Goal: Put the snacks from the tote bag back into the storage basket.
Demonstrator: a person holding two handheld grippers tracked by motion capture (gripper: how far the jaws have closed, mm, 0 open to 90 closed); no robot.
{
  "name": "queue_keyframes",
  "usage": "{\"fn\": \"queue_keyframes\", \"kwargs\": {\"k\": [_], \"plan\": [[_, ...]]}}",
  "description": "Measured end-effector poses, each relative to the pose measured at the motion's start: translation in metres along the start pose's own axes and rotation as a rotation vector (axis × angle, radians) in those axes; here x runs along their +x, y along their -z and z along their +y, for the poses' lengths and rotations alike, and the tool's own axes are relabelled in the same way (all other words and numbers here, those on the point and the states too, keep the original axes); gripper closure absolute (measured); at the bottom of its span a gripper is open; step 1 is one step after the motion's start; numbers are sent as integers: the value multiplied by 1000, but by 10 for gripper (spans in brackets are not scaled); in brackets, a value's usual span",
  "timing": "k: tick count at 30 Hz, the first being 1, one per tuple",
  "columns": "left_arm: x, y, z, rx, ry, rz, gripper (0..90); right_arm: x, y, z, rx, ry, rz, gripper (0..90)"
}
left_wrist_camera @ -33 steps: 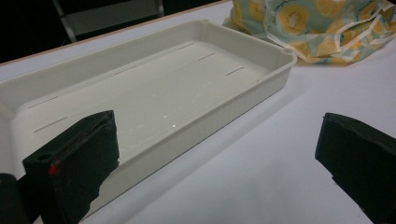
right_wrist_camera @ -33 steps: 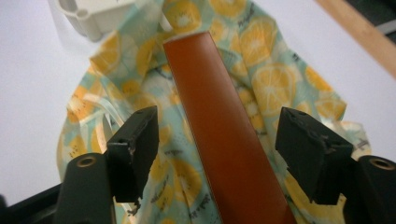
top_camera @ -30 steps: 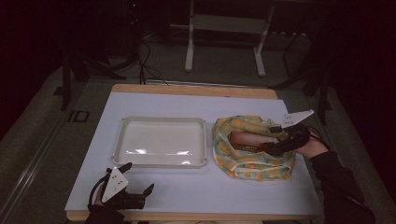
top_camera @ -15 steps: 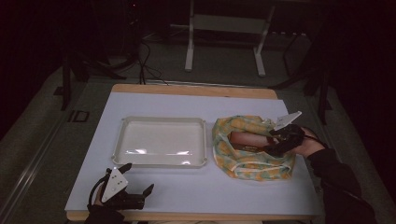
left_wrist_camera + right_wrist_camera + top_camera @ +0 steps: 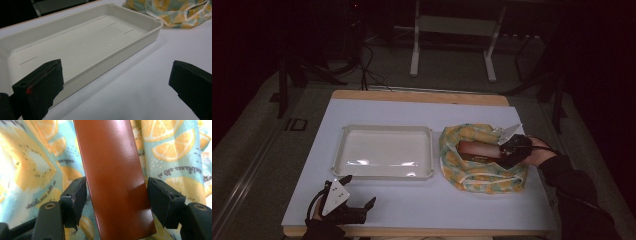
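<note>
A glossy brown oblong block (image 5: 476,148) lies inside a cloth bag (image 5: 482,176) printed with citrus slices, at the table's right. My right gripper (image 5: 499,154) reaches into the bag from the right. In the right gripper view the block (image 5: 112,170) runs between the two jaws, and both pads (image 5: 77,195) touch its long edges. These jaws have just been closing onto it. My left gripper (image 5: 359,190) rests at the front left corner, open with nothing between its jaws (image 5: 116,75).
A shallow white tray (image 5: 382,128) sits at the table's middle, left of the bag, with nothing in it; its rim (image 5: 155,23) lies just ahead of the left gripper. The bag (image 5: 175,11) shows behind it. Dark floor and stand legs lie beyond.
My right gripper has sunk lower into the bag, and its jaws have drawn in around the brown block. The left gripper has stayed put.
</note>
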State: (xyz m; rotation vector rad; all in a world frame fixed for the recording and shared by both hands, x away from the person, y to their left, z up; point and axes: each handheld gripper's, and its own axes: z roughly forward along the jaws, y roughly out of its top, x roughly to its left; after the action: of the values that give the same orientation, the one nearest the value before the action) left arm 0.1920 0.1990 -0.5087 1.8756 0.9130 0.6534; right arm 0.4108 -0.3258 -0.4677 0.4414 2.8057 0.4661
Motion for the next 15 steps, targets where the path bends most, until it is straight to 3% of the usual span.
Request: {"fn": "queue_keyframes", "kwargs": {"k": [6, 8, 15], "plan": [[1, 0, 0, -1, 11, 6, 0, 2, 0, 1, 5, 40, 4, 386], [1, 0, 0, -2, 11, 7, 0, 2, 1, 1, -4, 54, 41, 414], [0, 0, 0, -4, 10, 2, 0, 1, 5, 1, -16, 76, 69, 426]]}}
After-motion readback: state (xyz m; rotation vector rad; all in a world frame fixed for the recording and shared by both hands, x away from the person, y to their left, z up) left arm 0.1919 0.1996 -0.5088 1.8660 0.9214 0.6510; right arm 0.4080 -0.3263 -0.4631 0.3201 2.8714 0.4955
